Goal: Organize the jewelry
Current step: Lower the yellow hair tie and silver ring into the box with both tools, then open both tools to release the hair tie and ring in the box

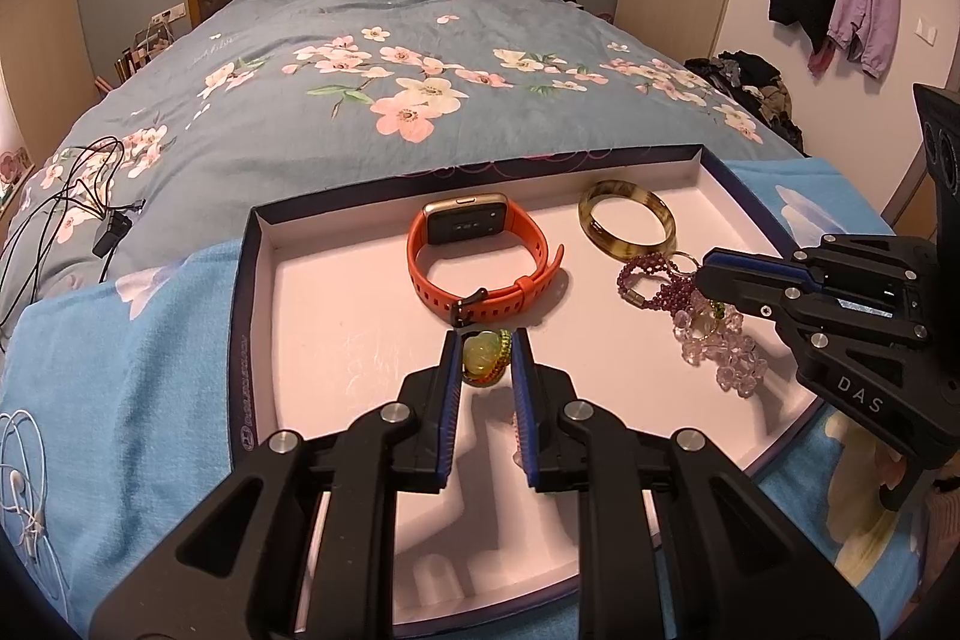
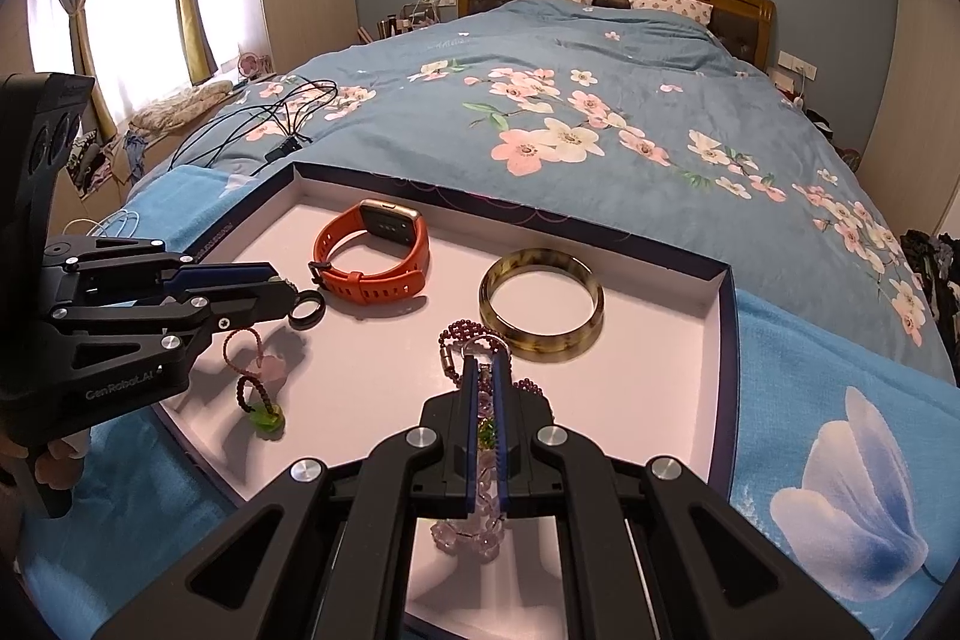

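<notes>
Pinching green charm [image 1: 483, 359] — left hand-held gripper [image 1: 485, 347] above tray [image 1: 729, 202] on bed [image 1: 372, 40]. Right hand-held gripper [image 2: 485, 370] pressed onto clear bead bracelet [image 2: 474, 535] — near bangle [image 2: 541, 302], orange watch [image 2: 375, 253] beyond.

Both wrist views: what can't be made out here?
- Left wrist view: the left gripper covers most of the green bead piece; its type is unclear.
- Right wrist view: the right gripper hides part of the clear crystal beads.
- Tray: near edge hidden behind both grippers.
</notes>
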{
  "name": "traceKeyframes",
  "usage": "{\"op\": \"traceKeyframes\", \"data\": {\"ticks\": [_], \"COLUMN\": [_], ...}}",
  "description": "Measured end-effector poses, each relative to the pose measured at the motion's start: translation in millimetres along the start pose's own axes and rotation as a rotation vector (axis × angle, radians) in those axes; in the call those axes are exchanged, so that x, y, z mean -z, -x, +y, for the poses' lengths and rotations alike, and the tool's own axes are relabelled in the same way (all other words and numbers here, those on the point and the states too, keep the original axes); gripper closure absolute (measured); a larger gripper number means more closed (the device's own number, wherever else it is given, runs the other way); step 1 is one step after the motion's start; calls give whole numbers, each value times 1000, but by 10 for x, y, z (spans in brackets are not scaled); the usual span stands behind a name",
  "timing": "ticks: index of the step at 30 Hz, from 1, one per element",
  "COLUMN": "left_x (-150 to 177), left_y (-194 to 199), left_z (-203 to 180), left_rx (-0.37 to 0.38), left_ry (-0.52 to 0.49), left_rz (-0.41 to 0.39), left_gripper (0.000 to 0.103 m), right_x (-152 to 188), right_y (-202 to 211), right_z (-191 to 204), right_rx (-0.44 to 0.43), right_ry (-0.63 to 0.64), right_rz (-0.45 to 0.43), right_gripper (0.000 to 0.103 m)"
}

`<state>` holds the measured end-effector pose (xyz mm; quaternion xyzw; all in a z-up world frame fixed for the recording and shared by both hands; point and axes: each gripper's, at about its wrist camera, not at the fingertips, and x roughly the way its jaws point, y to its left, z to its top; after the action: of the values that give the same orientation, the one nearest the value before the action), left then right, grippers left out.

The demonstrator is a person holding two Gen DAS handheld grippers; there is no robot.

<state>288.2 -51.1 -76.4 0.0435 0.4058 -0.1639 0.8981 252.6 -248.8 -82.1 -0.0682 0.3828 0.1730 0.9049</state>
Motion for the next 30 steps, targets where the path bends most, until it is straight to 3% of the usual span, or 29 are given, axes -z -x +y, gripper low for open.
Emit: {"op": "traceKeyframes", "data": {"ticks": [6,13,16,21,22,24,27,29,30], "left_x": [16,21,35,152,181,258,425,520,562], "left_y": [-56,74,205,536,599,755,1064,1232,1299], "left_z": [12,23,17,15,13,7,10,17,20], "left_rx": [9,19,23,-3,-12,-38,-65,-75,-80], "left_ry": [12,25,20,7,2,-7,10,32,41], "left_rz": [19,-4,-29,-101,-117,-159,-257,-303,-321], "left_gripper": [86,61,51,28,21,8,6,6,6], "right_x": [3,26,53,146,162,223,339,412,468], "right_y": [-24,19,119,406,457,617,846,964,1041], "right_z": [-29,-78,-77,-22,-8,50,134,194,230], "right_rx": [3,-3,-5,-6,-8,15,48,69,82], "right_ry": [-17,-48,-60,-81,-83,-81,-80,-79,-82], "right_rz": [11,8,-15,-84,-96,-143,-222,-266,-289], "right_gripper": [99,92,81,52,51,38,19,16,10]}}
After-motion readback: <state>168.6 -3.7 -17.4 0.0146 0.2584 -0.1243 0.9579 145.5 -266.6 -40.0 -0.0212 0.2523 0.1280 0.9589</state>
